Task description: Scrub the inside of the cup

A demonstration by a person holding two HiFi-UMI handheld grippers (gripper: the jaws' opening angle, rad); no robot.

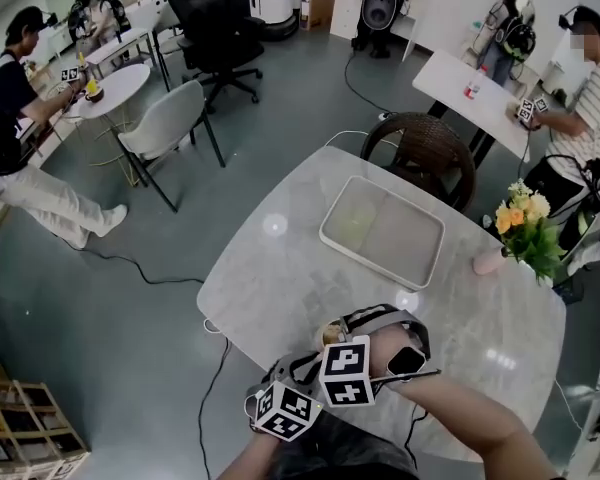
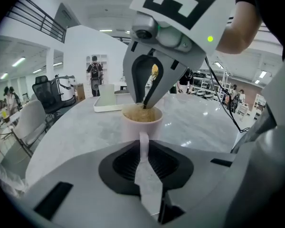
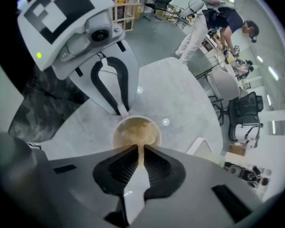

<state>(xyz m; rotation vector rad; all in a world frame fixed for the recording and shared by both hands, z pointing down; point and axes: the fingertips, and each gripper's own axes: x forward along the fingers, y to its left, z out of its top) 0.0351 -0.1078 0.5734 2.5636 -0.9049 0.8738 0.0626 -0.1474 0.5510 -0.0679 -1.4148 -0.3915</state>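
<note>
Near edge of the table: crowded. The left gripper clamps the handle of the cup from the near side. The right gripper comes down steeply from above, jaws closed on a tan scrubbing tool that fills the cup mouth; no way in there. The left half of the surface is bare from near edge to far-left corner: open passage. The tray sits toward the far edge, with a bare strip between it and the cup. The flower vase stands at the right edge, near the tray's right end. A wicker chair blocks the far edge behind the tray.
</note>
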